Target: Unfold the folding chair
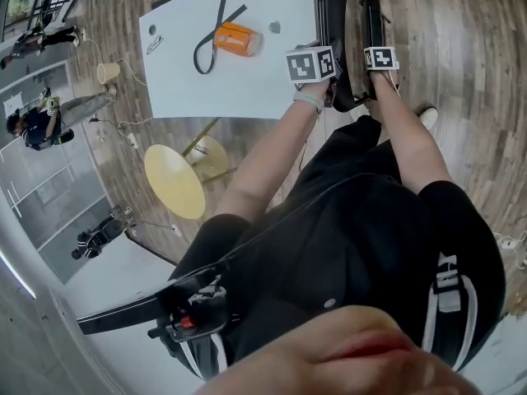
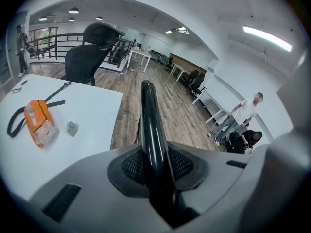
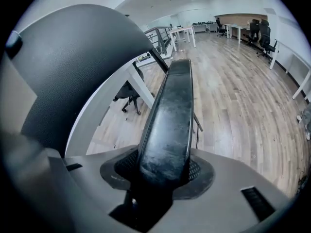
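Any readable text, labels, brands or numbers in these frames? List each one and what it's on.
No text here can be read.
Left marker cube and right marker cube: black-and-white square patterns only, no letters.
Orange pack on the white table: any print is too blurred.
White print on the person's black sleeve: creased and partly hidden, not readable.

Pale wood planks covered the floor of a long open office. A white worktop stood beside a round yellow side table, possibly a stool. A black office chair sat before a dark railing. White desks stood farther back under a ceiling strip light.
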`<control>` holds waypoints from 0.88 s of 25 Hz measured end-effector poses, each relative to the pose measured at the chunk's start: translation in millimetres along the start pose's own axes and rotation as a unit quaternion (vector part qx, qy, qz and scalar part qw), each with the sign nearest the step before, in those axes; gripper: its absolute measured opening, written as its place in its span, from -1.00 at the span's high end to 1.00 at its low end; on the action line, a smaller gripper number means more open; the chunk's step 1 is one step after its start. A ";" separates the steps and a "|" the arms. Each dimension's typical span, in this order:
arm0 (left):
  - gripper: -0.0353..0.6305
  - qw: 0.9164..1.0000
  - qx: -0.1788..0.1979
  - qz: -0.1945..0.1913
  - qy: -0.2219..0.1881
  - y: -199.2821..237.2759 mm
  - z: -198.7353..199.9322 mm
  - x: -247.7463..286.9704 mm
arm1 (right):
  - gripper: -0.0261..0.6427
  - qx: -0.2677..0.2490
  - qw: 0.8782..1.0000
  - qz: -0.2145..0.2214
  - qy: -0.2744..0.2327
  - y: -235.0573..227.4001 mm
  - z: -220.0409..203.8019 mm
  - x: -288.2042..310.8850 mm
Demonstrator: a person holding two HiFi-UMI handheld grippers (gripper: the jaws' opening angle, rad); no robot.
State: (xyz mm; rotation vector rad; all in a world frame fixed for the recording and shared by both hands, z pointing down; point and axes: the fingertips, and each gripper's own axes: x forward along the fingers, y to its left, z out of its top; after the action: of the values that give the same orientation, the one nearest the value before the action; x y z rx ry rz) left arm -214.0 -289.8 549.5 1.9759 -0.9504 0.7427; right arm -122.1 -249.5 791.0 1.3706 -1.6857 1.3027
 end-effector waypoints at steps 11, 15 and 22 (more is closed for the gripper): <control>0.67 0.999 -0.033 -0.011 -0.007 19.5 -9.3 11.1 | 0.36 0.049 0.995 0.085 -0.007 -72.2 -16.4 -14.6; 0.67 0.999 -0.044 -0.021 -0.003 25.3 -20.0 19.7 | 0.36 0.056 0.992 0.116 -0.008 -103.6 -28.8 -19.0; 0.66 0.998 -0.042 -0.038 -0.022 24.2 -25.5 26.0 | 0.36 0.069 0.977 0.200 -0.037 -157.0 -46.1 -24.6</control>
State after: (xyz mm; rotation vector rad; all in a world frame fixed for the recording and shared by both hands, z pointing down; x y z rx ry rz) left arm -223.9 -286.8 592.1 1.9506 -0.9118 0.6081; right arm 28.2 -195.3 834.1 1.2044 -2.0291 1.6326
